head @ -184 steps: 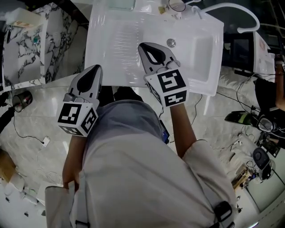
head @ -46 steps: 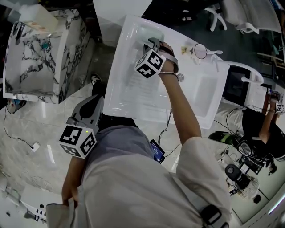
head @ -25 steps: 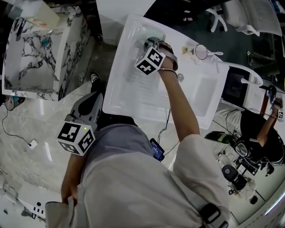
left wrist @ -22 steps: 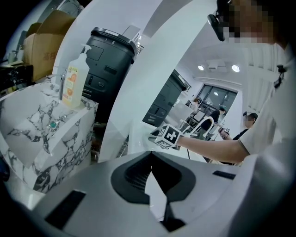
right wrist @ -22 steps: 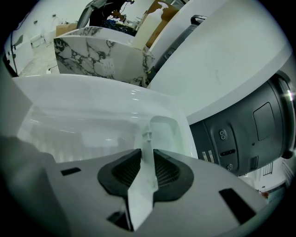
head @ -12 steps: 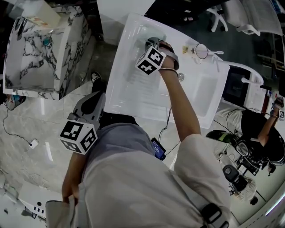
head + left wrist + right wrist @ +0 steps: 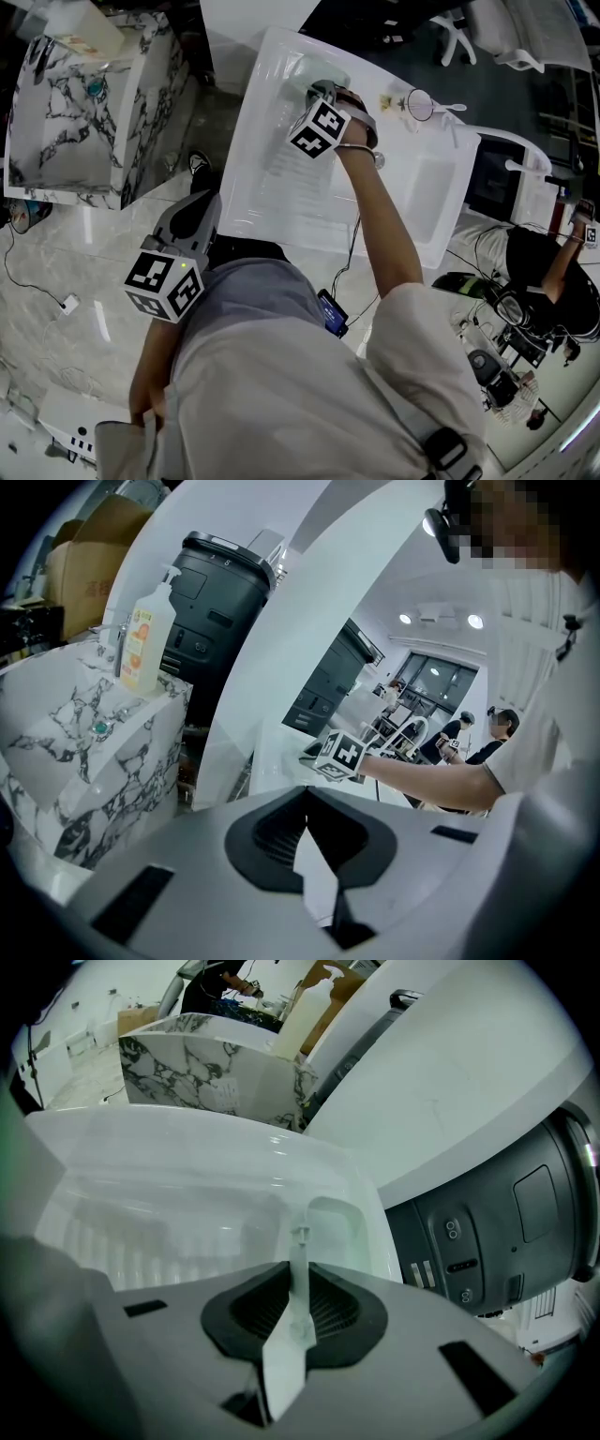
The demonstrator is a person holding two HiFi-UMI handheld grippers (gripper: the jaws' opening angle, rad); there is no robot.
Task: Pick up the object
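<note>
My right gripper (image 7: 322,90) reaches into the far left corner of the white sink (image 7: 272,187). Its jaws have just been closing and now press on a thin pale green object (image 7: 324,81). In the right gripper view (image 7: 298,1274) that object (image 7: 299,1246) stands edge-on between the pads, with its top sticking up past them. My left gripper (image 7: 199,202) hangs low by my body, outside the sink's near edge. Its jaws (image 7: 306,794) meet with nothing between them.
A marble-patterned cabinet (image 7: 75,112) stands left of the sink, with a soap bottle (image 7: 145,635) on it. A black machine (image 7: 506,1213) is behind the sink. A round glass (image 7: 422,105) and a white faucet (image 7: 516,155) are on the right side.
Since the oldest frame my right arm has stretched out to the sink's far corner. Over the last second neither hand has visibly moved.
</note>
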